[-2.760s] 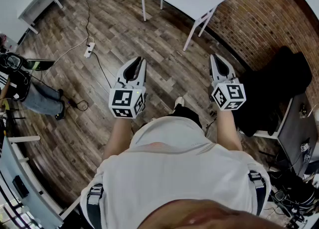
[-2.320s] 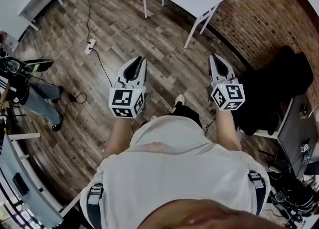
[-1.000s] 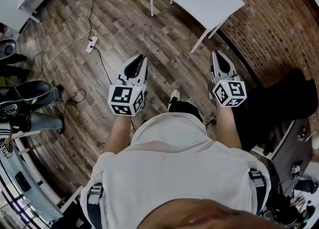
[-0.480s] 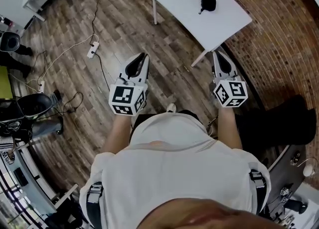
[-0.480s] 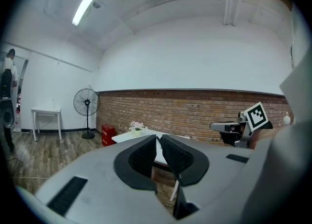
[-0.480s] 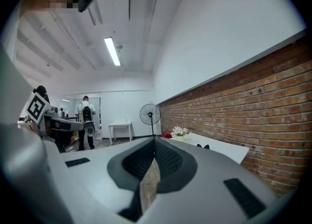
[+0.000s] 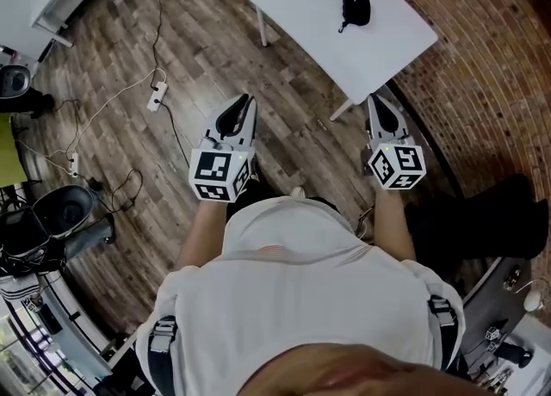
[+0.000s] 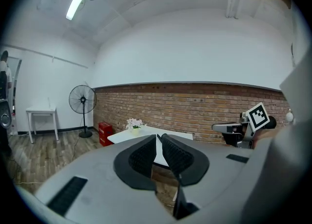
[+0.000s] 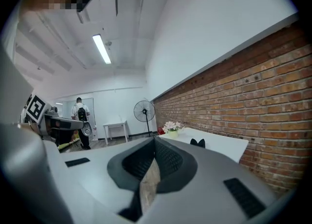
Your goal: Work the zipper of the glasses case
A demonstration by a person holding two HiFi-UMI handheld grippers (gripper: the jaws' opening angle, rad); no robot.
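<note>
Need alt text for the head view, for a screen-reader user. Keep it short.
Seen from above, a person in a white shirt holds the left tongs and right tongs, both shut and empty, out over a wood floor. Ahead stands a white table with a small black glasses case on it, beside a brick wall.

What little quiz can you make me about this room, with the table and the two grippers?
1. True or false: the black glasses case lies on the white table.
2. The left gripper is: A, open wide; B, shut with nothing in it; C, shut on the glasses case.
3. Fill in: the wall beside the table is made of ____.
Key: 1 true. 2 B. 3 brick.
</note>
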